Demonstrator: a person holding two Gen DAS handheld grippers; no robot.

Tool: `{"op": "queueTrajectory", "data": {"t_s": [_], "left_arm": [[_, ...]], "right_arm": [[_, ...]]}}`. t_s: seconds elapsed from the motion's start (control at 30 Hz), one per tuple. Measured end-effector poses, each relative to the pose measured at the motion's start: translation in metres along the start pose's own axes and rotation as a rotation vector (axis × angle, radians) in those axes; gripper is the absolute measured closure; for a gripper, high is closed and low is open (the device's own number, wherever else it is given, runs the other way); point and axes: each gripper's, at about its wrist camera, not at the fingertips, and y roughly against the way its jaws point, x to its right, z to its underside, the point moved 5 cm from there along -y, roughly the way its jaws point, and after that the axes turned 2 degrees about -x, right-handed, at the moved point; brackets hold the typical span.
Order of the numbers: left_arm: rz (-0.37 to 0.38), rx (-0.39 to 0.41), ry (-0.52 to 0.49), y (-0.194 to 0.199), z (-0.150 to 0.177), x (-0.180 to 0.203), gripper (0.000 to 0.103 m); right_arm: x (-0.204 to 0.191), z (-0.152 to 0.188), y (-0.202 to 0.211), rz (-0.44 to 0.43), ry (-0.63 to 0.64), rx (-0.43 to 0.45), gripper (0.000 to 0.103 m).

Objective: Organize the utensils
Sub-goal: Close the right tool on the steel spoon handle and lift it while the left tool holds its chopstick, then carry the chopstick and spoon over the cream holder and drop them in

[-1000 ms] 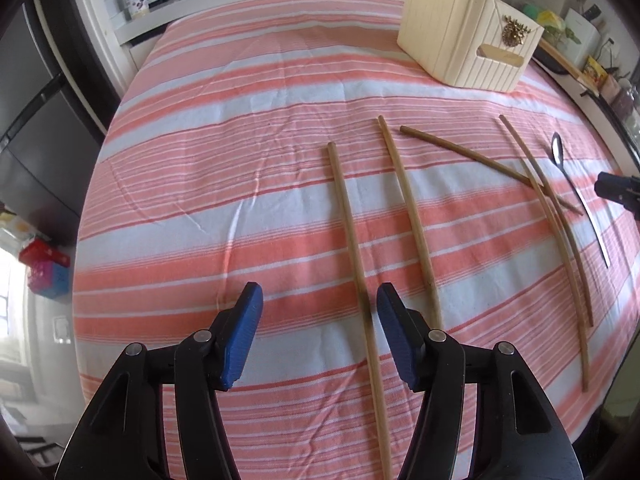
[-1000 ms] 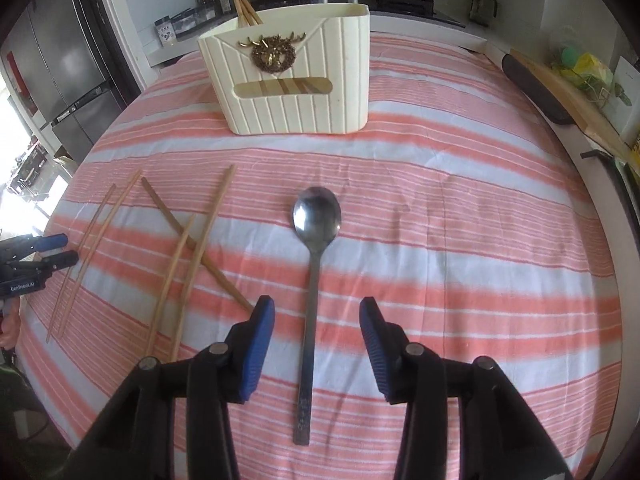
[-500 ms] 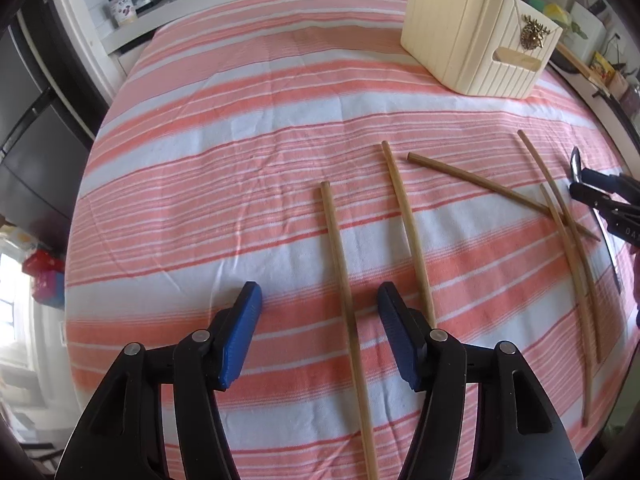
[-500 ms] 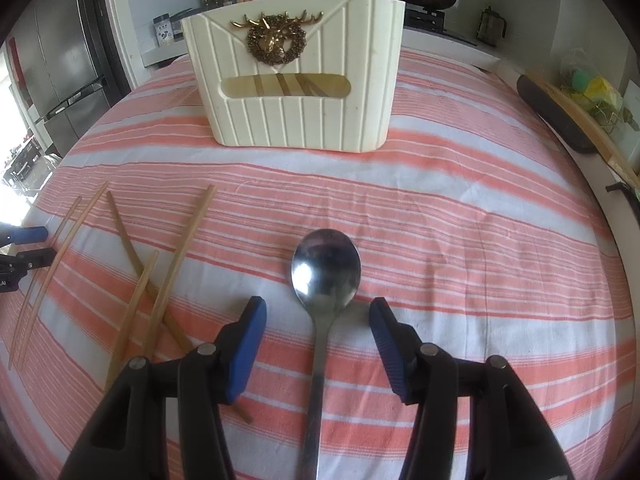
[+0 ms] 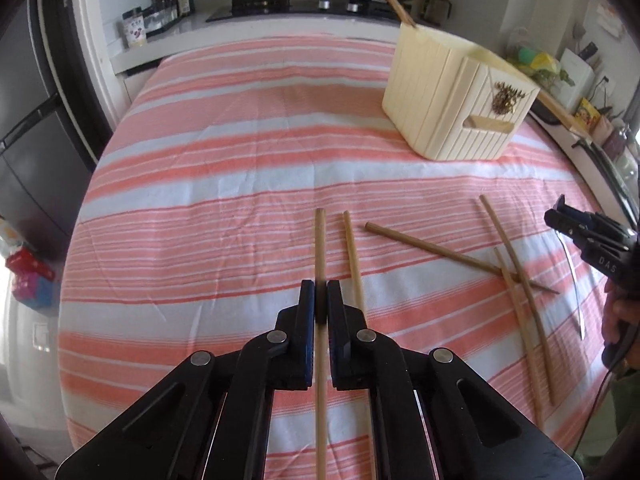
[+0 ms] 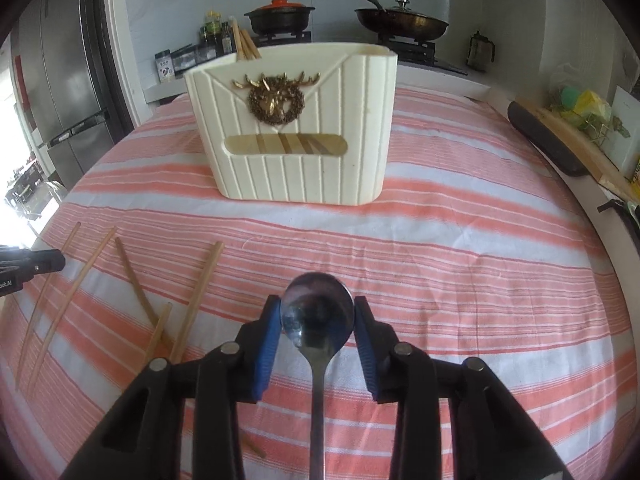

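My left gripper (image 5: 320, 300) is shut on a light wooden chopstick (image 5: 320, 240) that runs straight ahead between its pads. Beside it on the striped cloth lie another chopstick (image 5: 354, 264), a darker one (image 5: 440, 252) and a crossed pair (image 5: 516, 276). My right gripper (image 6: 317, 312) has its jaws closing, and the blue pads touch both sides of the metal spoon's bowl (image 6: 317, 316). The spoon's handle runs back under the gripper. A cream utensil holder (image 6: 296, 152) stands beyond, with chopsticks (image 6: 244, 44) upright in its left end. The right gripper (image 5: 560, 220) shows at the left wrist view's right edge.
The table cloth (image 6: 480, 260) drops away at the round table's edges. Behind are a stove with a pot (image 6: 280, 16) and a pan (image 6: 400, 20), jars (image 6: 168, 66) and a fridge (image 6: 60, 92). A board (image 6: 560, 144) lies along the right counter.
The left gripper shut on the chopstick it straddled and rose, tilting up. The right gripper slid forward along the spoon to its bowl and its jaws narrowed onto it.
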Motion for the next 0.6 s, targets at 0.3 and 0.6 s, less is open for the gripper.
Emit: {"op": "queueTrajectory", "data": {"t_s": [0.3, 0.6], "left_arm": [[0.072, 0.266, -0.010, 0.108, -0.018, 0.020, 0.099], [0.150, 0.401, -0.002, 0.156, -0.026, 0.039, 0.099]], "right_arm": [[-0.001, -0.011, 0.090, -0.084, 0.020, 0.138, 0.067], [-0.007, -0.013, 0.146, -0.104, 0.031, 0.246, 0.067]]}}
